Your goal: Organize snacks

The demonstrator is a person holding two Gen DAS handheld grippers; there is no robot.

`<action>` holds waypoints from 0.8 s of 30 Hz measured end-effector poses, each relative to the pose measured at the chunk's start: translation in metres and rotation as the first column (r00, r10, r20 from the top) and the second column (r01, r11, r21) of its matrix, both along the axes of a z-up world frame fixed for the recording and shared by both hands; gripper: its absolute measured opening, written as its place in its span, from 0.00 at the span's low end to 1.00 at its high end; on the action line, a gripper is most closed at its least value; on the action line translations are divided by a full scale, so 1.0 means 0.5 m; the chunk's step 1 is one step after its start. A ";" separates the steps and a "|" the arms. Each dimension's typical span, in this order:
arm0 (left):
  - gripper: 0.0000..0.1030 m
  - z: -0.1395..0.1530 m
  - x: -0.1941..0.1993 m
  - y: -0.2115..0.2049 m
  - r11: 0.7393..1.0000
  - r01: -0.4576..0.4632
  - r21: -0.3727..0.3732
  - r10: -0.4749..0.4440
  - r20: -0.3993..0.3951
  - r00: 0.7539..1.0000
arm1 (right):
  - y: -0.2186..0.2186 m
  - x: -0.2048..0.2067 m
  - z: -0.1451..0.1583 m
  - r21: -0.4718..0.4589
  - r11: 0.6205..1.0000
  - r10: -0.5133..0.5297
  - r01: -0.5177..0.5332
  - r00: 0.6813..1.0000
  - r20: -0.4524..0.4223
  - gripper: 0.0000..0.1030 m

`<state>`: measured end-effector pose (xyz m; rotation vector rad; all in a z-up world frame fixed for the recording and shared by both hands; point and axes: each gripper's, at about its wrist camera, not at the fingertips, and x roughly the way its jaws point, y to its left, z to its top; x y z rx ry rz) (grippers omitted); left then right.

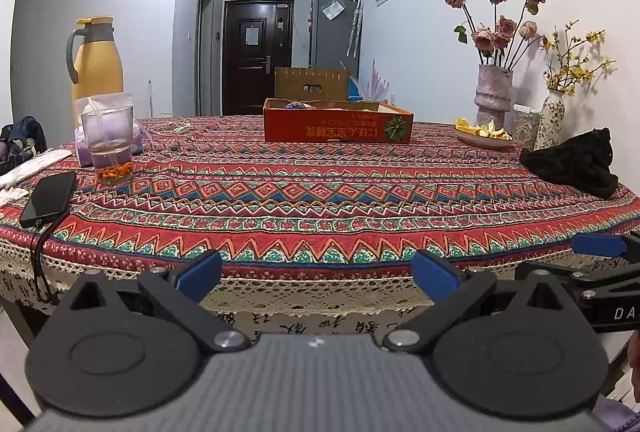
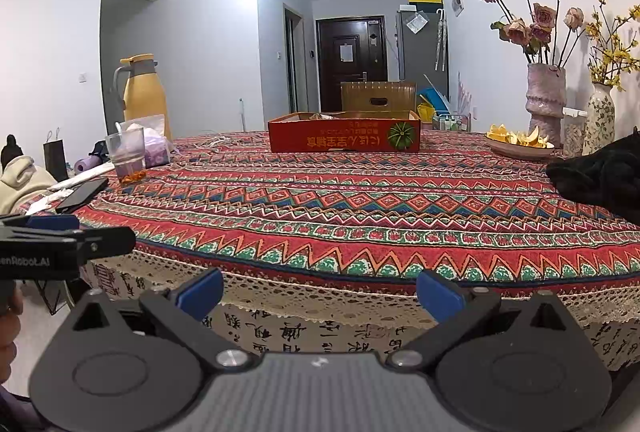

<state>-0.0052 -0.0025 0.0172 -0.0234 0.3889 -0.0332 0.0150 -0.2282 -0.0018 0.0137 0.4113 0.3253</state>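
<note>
Left wrist view: the left gripper (image 1: 316, 274) is spread wide and empty at the near table edge. Beside it on the right, the right gripper (image 2: 320, 290) gapes likewise, holding nothing. The red snack box (image 1: 338, 122) lies far ahead, centred, long side facing both, neither clearly nearer.

Shallow red cardboard box (image 1: 338, 124) — upright, mid-table on patterned cloth — perhaps snacks (image 1: 298, 106) inside.
</note>
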 end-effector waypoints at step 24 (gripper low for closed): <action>1.00 0.000 0.003 0.001 1.000 0.005 -0.007 -0.005 -0.009 1.000 | 0.001 0.000 -0.001 0.000 1.000 0.002 -0.002 1.000 0.003 1.00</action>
